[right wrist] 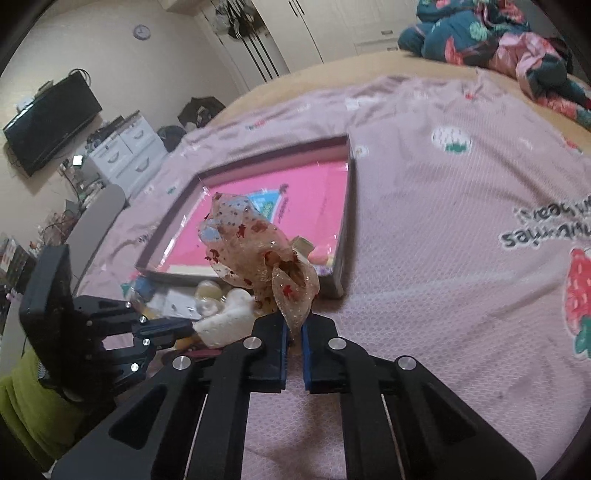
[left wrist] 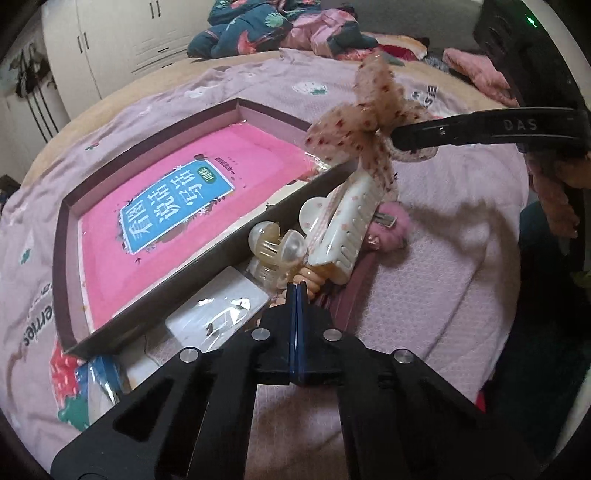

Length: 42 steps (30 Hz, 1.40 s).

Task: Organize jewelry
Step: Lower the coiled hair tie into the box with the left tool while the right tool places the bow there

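My right gripper point(right wrist: 294, 332) is shut on a sheer beige bow hair clip with red dots point(right wrist: 258, 251), held in the air above the bed; it also shows in the left wrist view point(left wrist: 365, 122) at the right gripper's fingertips point(left wrist: 410, 138). My left gripper point(left wrist: 297, 291) is shut, its tips against a pile of hair accessories: a white claw clip point(left wrist: 343, 236), a cream pearl-ended claw clip point(left wrist: 275, 247), a peach coil tie point(left wrist: 314, 280) and a pink fluffy clip point(left wrist: 388, 229). I cannot tell whether it grips anything. A shallow box point(left wrist: 66, 206) with a pink booklet point(left wrist: 192, 206) lies beside the pile.
The bed is covered by a pink blanket point(right wrist: 443, 221) with strawberry prints. Plastic card packets point(left wrist: 218, 310) lie by the box's near edge. Crumpled clothes point(left wrist: 280, 29) lie at the far side. Wardrobes, a TV point(right wrist: 51, 125) and drawers stand beyond.
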Available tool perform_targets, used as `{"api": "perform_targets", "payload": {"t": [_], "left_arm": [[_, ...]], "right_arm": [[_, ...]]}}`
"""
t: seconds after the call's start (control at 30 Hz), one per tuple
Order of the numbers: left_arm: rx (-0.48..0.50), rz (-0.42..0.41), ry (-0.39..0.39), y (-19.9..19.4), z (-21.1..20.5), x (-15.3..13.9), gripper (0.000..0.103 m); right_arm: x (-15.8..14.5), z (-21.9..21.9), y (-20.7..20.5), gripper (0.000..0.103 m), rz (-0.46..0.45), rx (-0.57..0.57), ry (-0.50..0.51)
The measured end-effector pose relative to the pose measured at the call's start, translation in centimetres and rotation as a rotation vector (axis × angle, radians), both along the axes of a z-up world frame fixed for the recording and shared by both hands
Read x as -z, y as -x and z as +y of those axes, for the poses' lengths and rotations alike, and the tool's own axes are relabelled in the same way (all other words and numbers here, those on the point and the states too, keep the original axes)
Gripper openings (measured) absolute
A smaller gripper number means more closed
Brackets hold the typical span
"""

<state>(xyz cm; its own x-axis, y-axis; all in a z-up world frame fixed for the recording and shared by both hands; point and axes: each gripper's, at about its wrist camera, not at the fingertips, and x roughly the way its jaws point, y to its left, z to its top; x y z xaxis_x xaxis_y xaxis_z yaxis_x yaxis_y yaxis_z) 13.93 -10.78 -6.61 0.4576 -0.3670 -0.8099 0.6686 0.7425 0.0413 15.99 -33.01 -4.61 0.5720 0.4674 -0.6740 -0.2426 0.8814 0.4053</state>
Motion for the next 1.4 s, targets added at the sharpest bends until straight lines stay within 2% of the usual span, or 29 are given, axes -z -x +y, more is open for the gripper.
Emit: {"api": "perform_targets", "payload": {"t": [0.17,0.3,0.47,0.5,0.53,0.6,0.83,1.0,1.13,1.27,1.33,1.4], "left_arm": [[-0.002,0.022,0.038,0.3,0.6,-0.4,0.000],[0.002,0.027,-0.006,-0.4,0.7,0.4,0.000],[0.047,0.069,0.002,-1.1,1.0,0.9,0.000],[0.069,0.081,0.007,-1.2,1.0,0.9,0.008],[0.081,0.082,0.010,-1.3,1.0,1.0,0.011],[0.110,0.070,-0.035,-1.5,0.5,1.2,0.015],[0.195,0.062,-0.120,-2.1,-1.0,2.0,0.015],[0.233,0.097,-0.138,-2.7,-1.1,2.1,0.015],[0.272,0.116,-0.188,-2.2,-0.2,2.6,0.017],[0.253,0.128,-0.180,-2.0,0.5,3.0,0.016],[0.228,0.123,-0.171,-2.0,0.4,3.0,0.011],[0.205,0.105,-0.176,-1.7,0.2,2.8,0.010]], "right_arm": [[-1.7,-0.4,0.8,0.005,-0.044,0.007,0.000],[-2.4,-0.6,1.3,0.005,-0.056,0.011,-0.013],[-2.8,-0.6,1.6,0.005,-0.062,0.009,-0.026],[-2.9,-0.7,1.6,0.005,-0.063,0.010,-0.028],[-2.9,-0.7,1.6,0.005,-0.064,0.011,-0.028],[-3.0,-0.5,1.7,0.005,-0.067,0.009,-0.032],[-3.3,-0.2,1.3,0.005,-0.067,0.001,-0.049],[-4.1,0.4,0.5,0.005,-0.076,-0.010,-0.060],[-5.5,0.6,0.0,0.005,-0.104,-0.021,-0.070],[-6.4,1.1,-0.5,0.005,-0.125,-0.029,-0.080],[-6.6,1.4,-0.8,0.005,-0.127,-0.032,-0.086],[-7.0,1.7,-1.3,0.005,-0.128,-0.036,-0.094]]}}
